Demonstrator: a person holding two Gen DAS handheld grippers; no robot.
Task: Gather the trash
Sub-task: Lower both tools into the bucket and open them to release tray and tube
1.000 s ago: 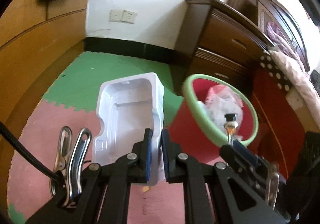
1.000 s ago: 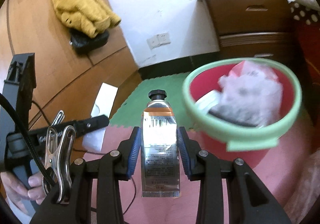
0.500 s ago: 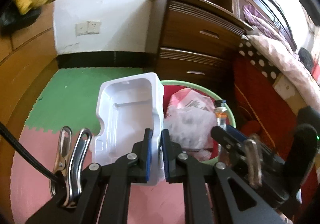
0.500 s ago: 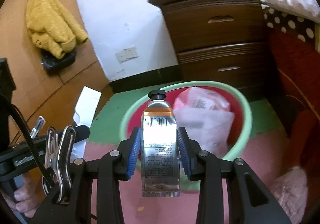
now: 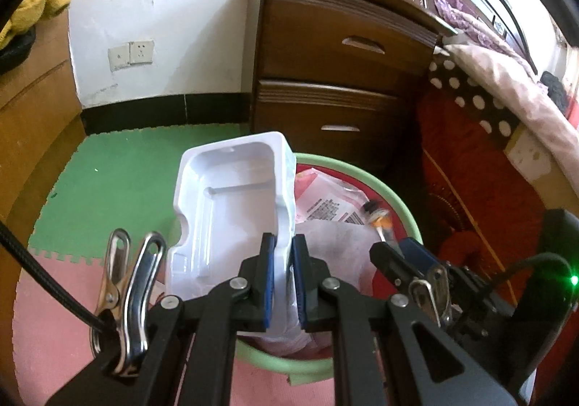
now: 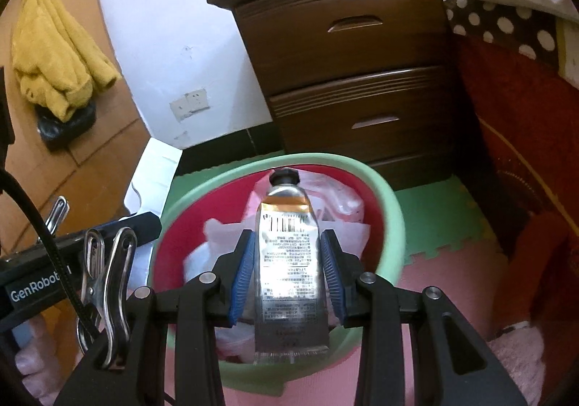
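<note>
The left tool (image 5: 281, 272) pinches a white plastic tray (image 5: 231, 203) by its right wall, the tray reaching toward 11 o'clock. The right tool (image 6: 287, 272) grips a silver tube (image 6: 287, 261), cap at 12 o'clock, above the green-rimmed trash bin (image 6: 392, 203).

Bright daylight from the upper right, glare on the silver tube (image 6: 287, 261), fisheye-bent edges, slight blur.

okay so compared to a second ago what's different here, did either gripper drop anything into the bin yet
Nothing dropped yet. Both grippers have swung over toward the bin: it was off to the right in both views, and now sits under the silver tube and beside the white plastic tray. The left gripper stays clamped on the tray's edge, the right gripper on the tube. The trash already in the bin looks unchanged.
</note>
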